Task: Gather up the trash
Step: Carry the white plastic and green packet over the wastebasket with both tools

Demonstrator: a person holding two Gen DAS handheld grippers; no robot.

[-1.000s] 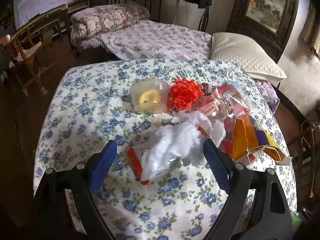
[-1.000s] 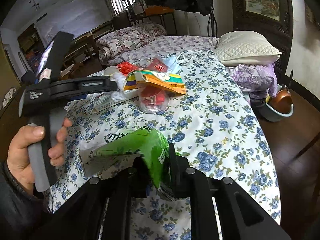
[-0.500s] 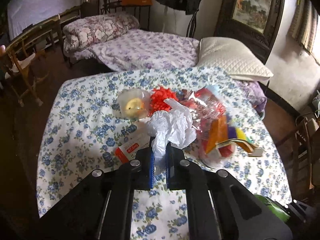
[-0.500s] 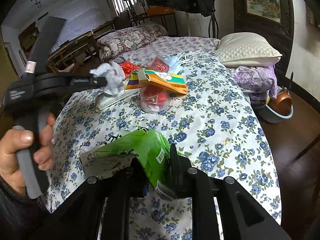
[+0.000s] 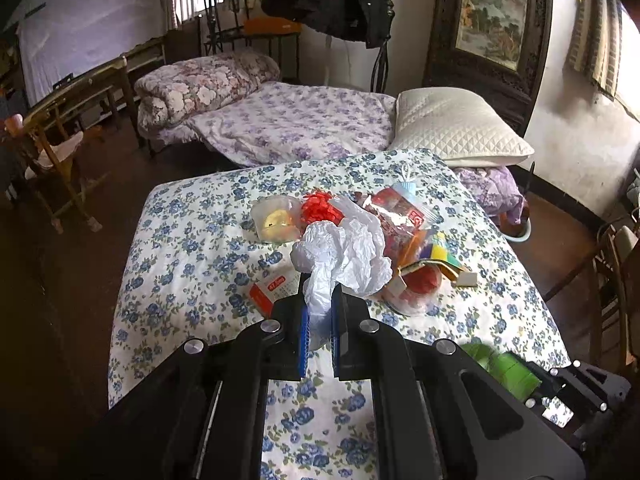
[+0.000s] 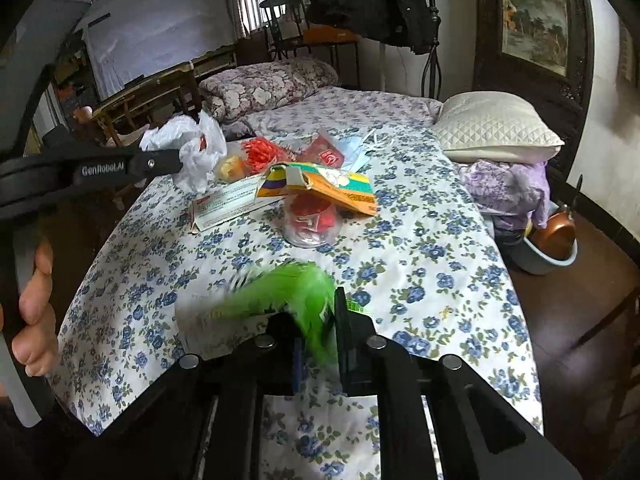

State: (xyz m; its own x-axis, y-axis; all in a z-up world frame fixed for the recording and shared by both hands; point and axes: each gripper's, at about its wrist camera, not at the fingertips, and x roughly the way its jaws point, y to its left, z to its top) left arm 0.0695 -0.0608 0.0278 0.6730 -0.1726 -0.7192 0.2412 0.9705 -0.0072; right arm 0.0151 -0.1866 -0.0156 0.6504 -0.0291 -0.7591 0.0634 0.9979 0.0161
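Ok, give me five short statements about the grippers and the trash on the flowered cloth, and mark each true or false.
1. The left gripper is clamped on a crumpled white plastic bag. True.
2. The right gripper is empty. False: a green bag sits between its fingers.
3. A red-and-white box lies flat on the flowered cloth. True.
4. The white bag rests on the cloth. False: the right wrist view shows it lifted clear.
5. The quilted pillow lies among the trash. False: it sits beyond the cloth's far edge.
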